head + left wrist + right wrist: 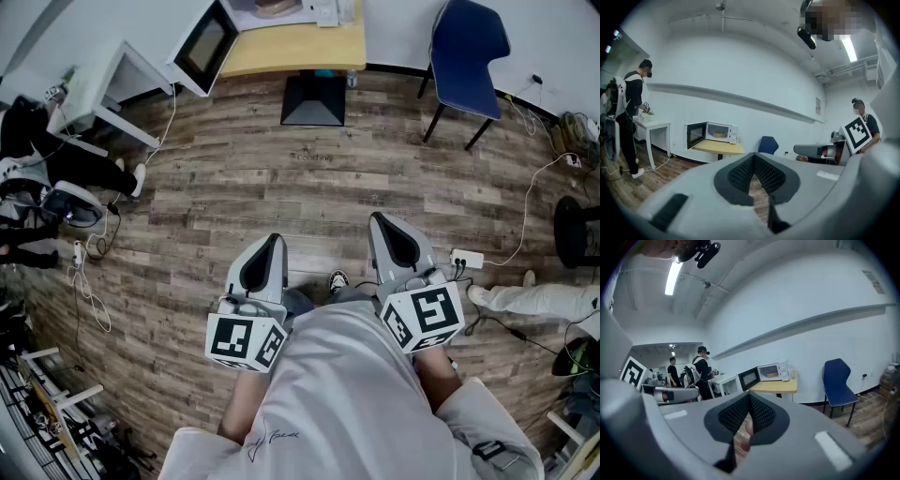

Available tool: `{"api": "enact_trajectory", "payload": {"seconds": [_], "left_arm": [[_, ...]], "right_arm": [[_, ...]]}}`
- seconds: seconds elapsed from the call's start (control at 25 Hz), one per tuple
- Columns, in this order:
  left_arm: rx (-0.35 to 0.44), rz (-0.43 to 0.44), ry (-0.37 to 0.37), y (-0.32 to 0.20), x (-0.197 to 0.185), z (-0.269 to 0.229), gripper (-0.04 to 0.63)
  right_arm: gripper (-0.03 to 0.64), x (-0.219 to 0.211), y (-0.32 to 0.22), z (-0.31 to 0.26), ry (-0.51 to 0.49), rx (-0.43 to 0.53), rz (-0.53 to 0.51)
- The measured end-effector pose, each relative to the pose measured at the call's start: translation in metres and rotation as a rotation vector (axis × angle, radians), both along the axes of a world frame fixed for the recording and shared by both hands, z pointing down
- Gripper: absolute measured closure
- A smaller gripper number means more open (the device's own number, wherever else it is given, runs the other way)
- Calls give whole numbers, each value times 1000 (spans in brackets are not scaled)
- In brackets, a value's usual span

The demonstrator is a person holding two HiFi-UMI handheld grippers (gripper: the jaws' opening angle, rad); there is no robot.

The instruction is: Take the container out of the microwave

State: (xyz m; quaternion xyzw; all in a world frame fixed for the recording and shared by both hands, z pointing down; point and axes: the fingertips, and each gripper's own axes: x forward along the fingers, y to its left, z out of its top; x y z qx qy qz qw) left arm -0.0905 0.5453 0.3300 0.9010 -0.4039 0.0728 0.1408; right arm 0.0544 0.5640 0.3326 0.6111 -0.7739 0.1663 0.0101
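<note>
Closest in, left gripper (754, 158) and right gripper (749, 396) are held level, each with jaws pressed together and nothing between them. Far across the room, the container (720, 135) sits inside the microwave (712, 133) — door open — on a yellow table (719, 149).

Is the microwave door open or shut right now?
Open: the microwave door stands swung out to the left, and the container shows inside the cavity.
</note>
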Motion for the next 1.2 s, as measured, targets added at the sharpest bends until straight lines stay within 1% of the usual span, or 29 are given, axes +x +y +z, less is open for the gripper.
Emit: {"api": "enact_trajectory", "payload": {"seconds": [0.12,0.2,0.32,0.48,0.6,0.76,0.88,0.92,1.04,1.08,1.12,1.2], "left_arm": [[-9,9,1,1,6,3,595],[-17,16,-7,0,7,5,595],[-33,9,-5,-4,2,9,595],[-66,4,28,-15,2,18,595],[-77,45,37,-24,13,27,595],[-11,126,-12,-47,42,24,595],[14,194,-16,-66,59,21,595],[29,211,-34,-73,62,21,595],[113,245,-150,-101,65,21,595],[126,257,-177,-111,64,21,595],[128,268,-187,-120,62,21,595],[116,289,-175,-140,59,20,595]], "right_arm": [[606,2,-3,2,22,3,-12],[606,6,-5,5,18,-6,-2],[606,9,-7,13,-22,-44,14],[604,8,-14,26,-99,-96,5],[604,8,-24,28,-91,-102,14],[604,12,-46,27,-31,-110,21],[604,11,-65,26,9,-116,26],[604,10,-73,26,16,-117,26],[604,2,-100,29,22,-141,-6],[604,-3,-110,29,22,-151,-22],[604,-8,-120,29,24,-159,-34],[604,-17,-142,27,31,-170,-39]]}}
